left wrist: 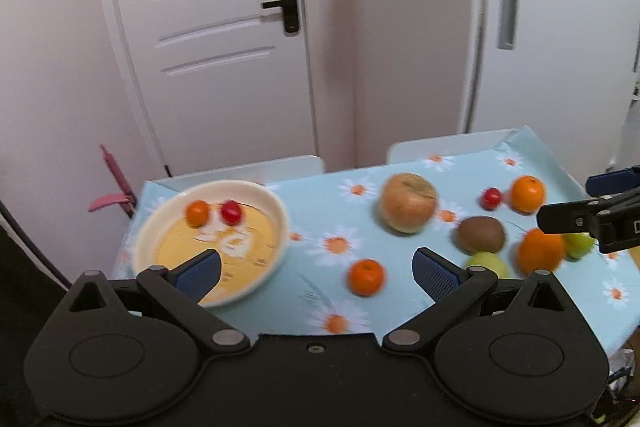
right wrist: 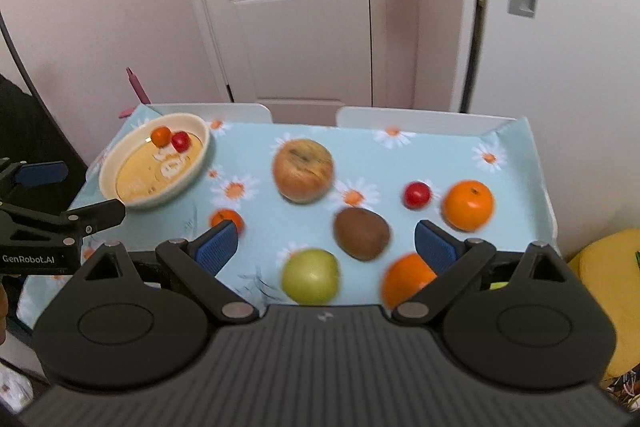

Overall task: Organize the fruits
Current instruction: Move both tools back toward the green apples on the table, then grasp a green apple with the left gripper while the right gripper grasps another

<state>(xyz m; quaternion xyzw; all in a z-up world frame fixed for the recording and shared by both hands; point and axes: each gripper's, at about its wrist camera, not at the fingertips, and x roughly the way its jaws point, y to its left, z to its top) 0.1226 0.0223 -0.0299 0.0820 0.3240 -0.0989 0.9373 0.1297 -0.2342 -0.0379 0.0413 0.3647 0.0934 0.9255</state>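
Note:
A cream bowl (left wrist: 276, 211) (right wrist: 200, 143) at the table's left holds a small orange (left wrist: 197, 213) and a cherry tomato (left wrist: 231, 211). On the cloth lie a big apple (left wrist: 408, 202) (right wrist: 303, 170), a kiwi (left wrist: 480, 234) (right wrist: 361, 233), a green apple (right wrist: 311, 276), a small orange (left wrist: 366, 277), two larger oranges (left wrist: 528, 193) (right wrist: 467, 205) and a tomato (right wrist: 417, 194). My left gripper (left wrist: 316, 273) is open and empty above the table between bowl and small orange. My right gripper (right wrist: 326, 247) is open and empty above the kiwi and green apple.
The table (right wrist: 516, 163) has a blue daisy cloth and raised white edges at the back. A white door (left wrist: 224, 39) and walls stand behind. A yellow object (right wrist: 604, 267) sits at the right beyond the table edge.

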